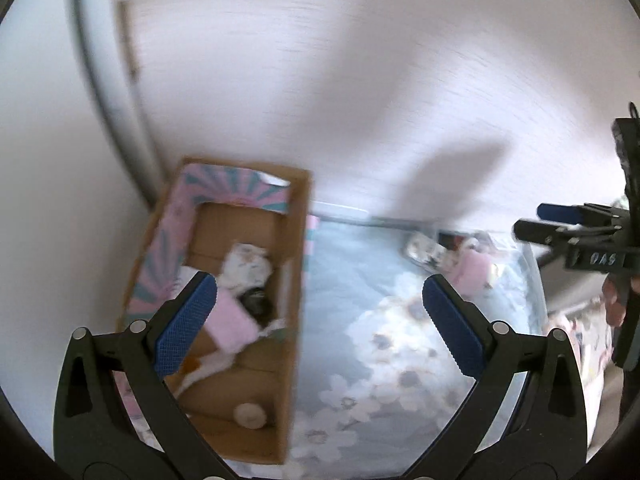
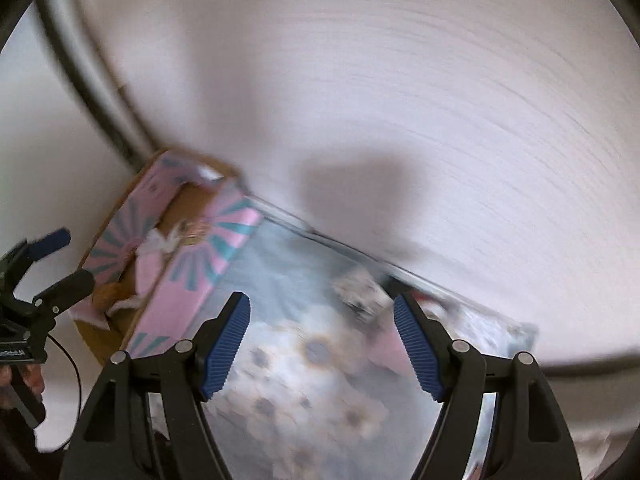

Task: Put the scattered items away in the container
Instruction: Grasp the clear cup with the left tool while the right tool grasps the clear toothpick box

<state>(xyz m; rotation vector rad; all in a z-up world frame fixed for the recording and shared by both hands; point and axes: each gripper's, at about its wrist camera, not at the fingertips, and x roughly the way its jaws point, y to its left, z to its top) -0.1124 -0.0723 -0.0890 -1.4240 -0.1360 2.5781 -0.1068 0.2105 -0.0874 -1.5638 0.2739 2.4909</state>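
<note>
Cardboard box (image 1: pixel 294 264) stood against the white wall (image 1: pixel 360 80) on a floral cloth (image 1: pixel 360 360). Inside it: pink item (image 1: pixel 232 320), white bundle (image 1: pixel 246 266), round lid (image 1: pixel 250 416). Right of box, scattered items (image 1: pixel 452 258) lay blurred. Left gripper (image 1: pixel 320 320) and right gripper (image 2: pixel 322 344) were spread, empty.

Home bedroom: floral bedspread (image 1: pixel 380 340) against white wall (image 1: pixel 360 80), cardboard box (image 1: pixel 296 280) alongside.

Left gripper (image 1: pixel 320 312) spread wide and empty, right gripper (image 2: pixel 322 344) likewise
</note>
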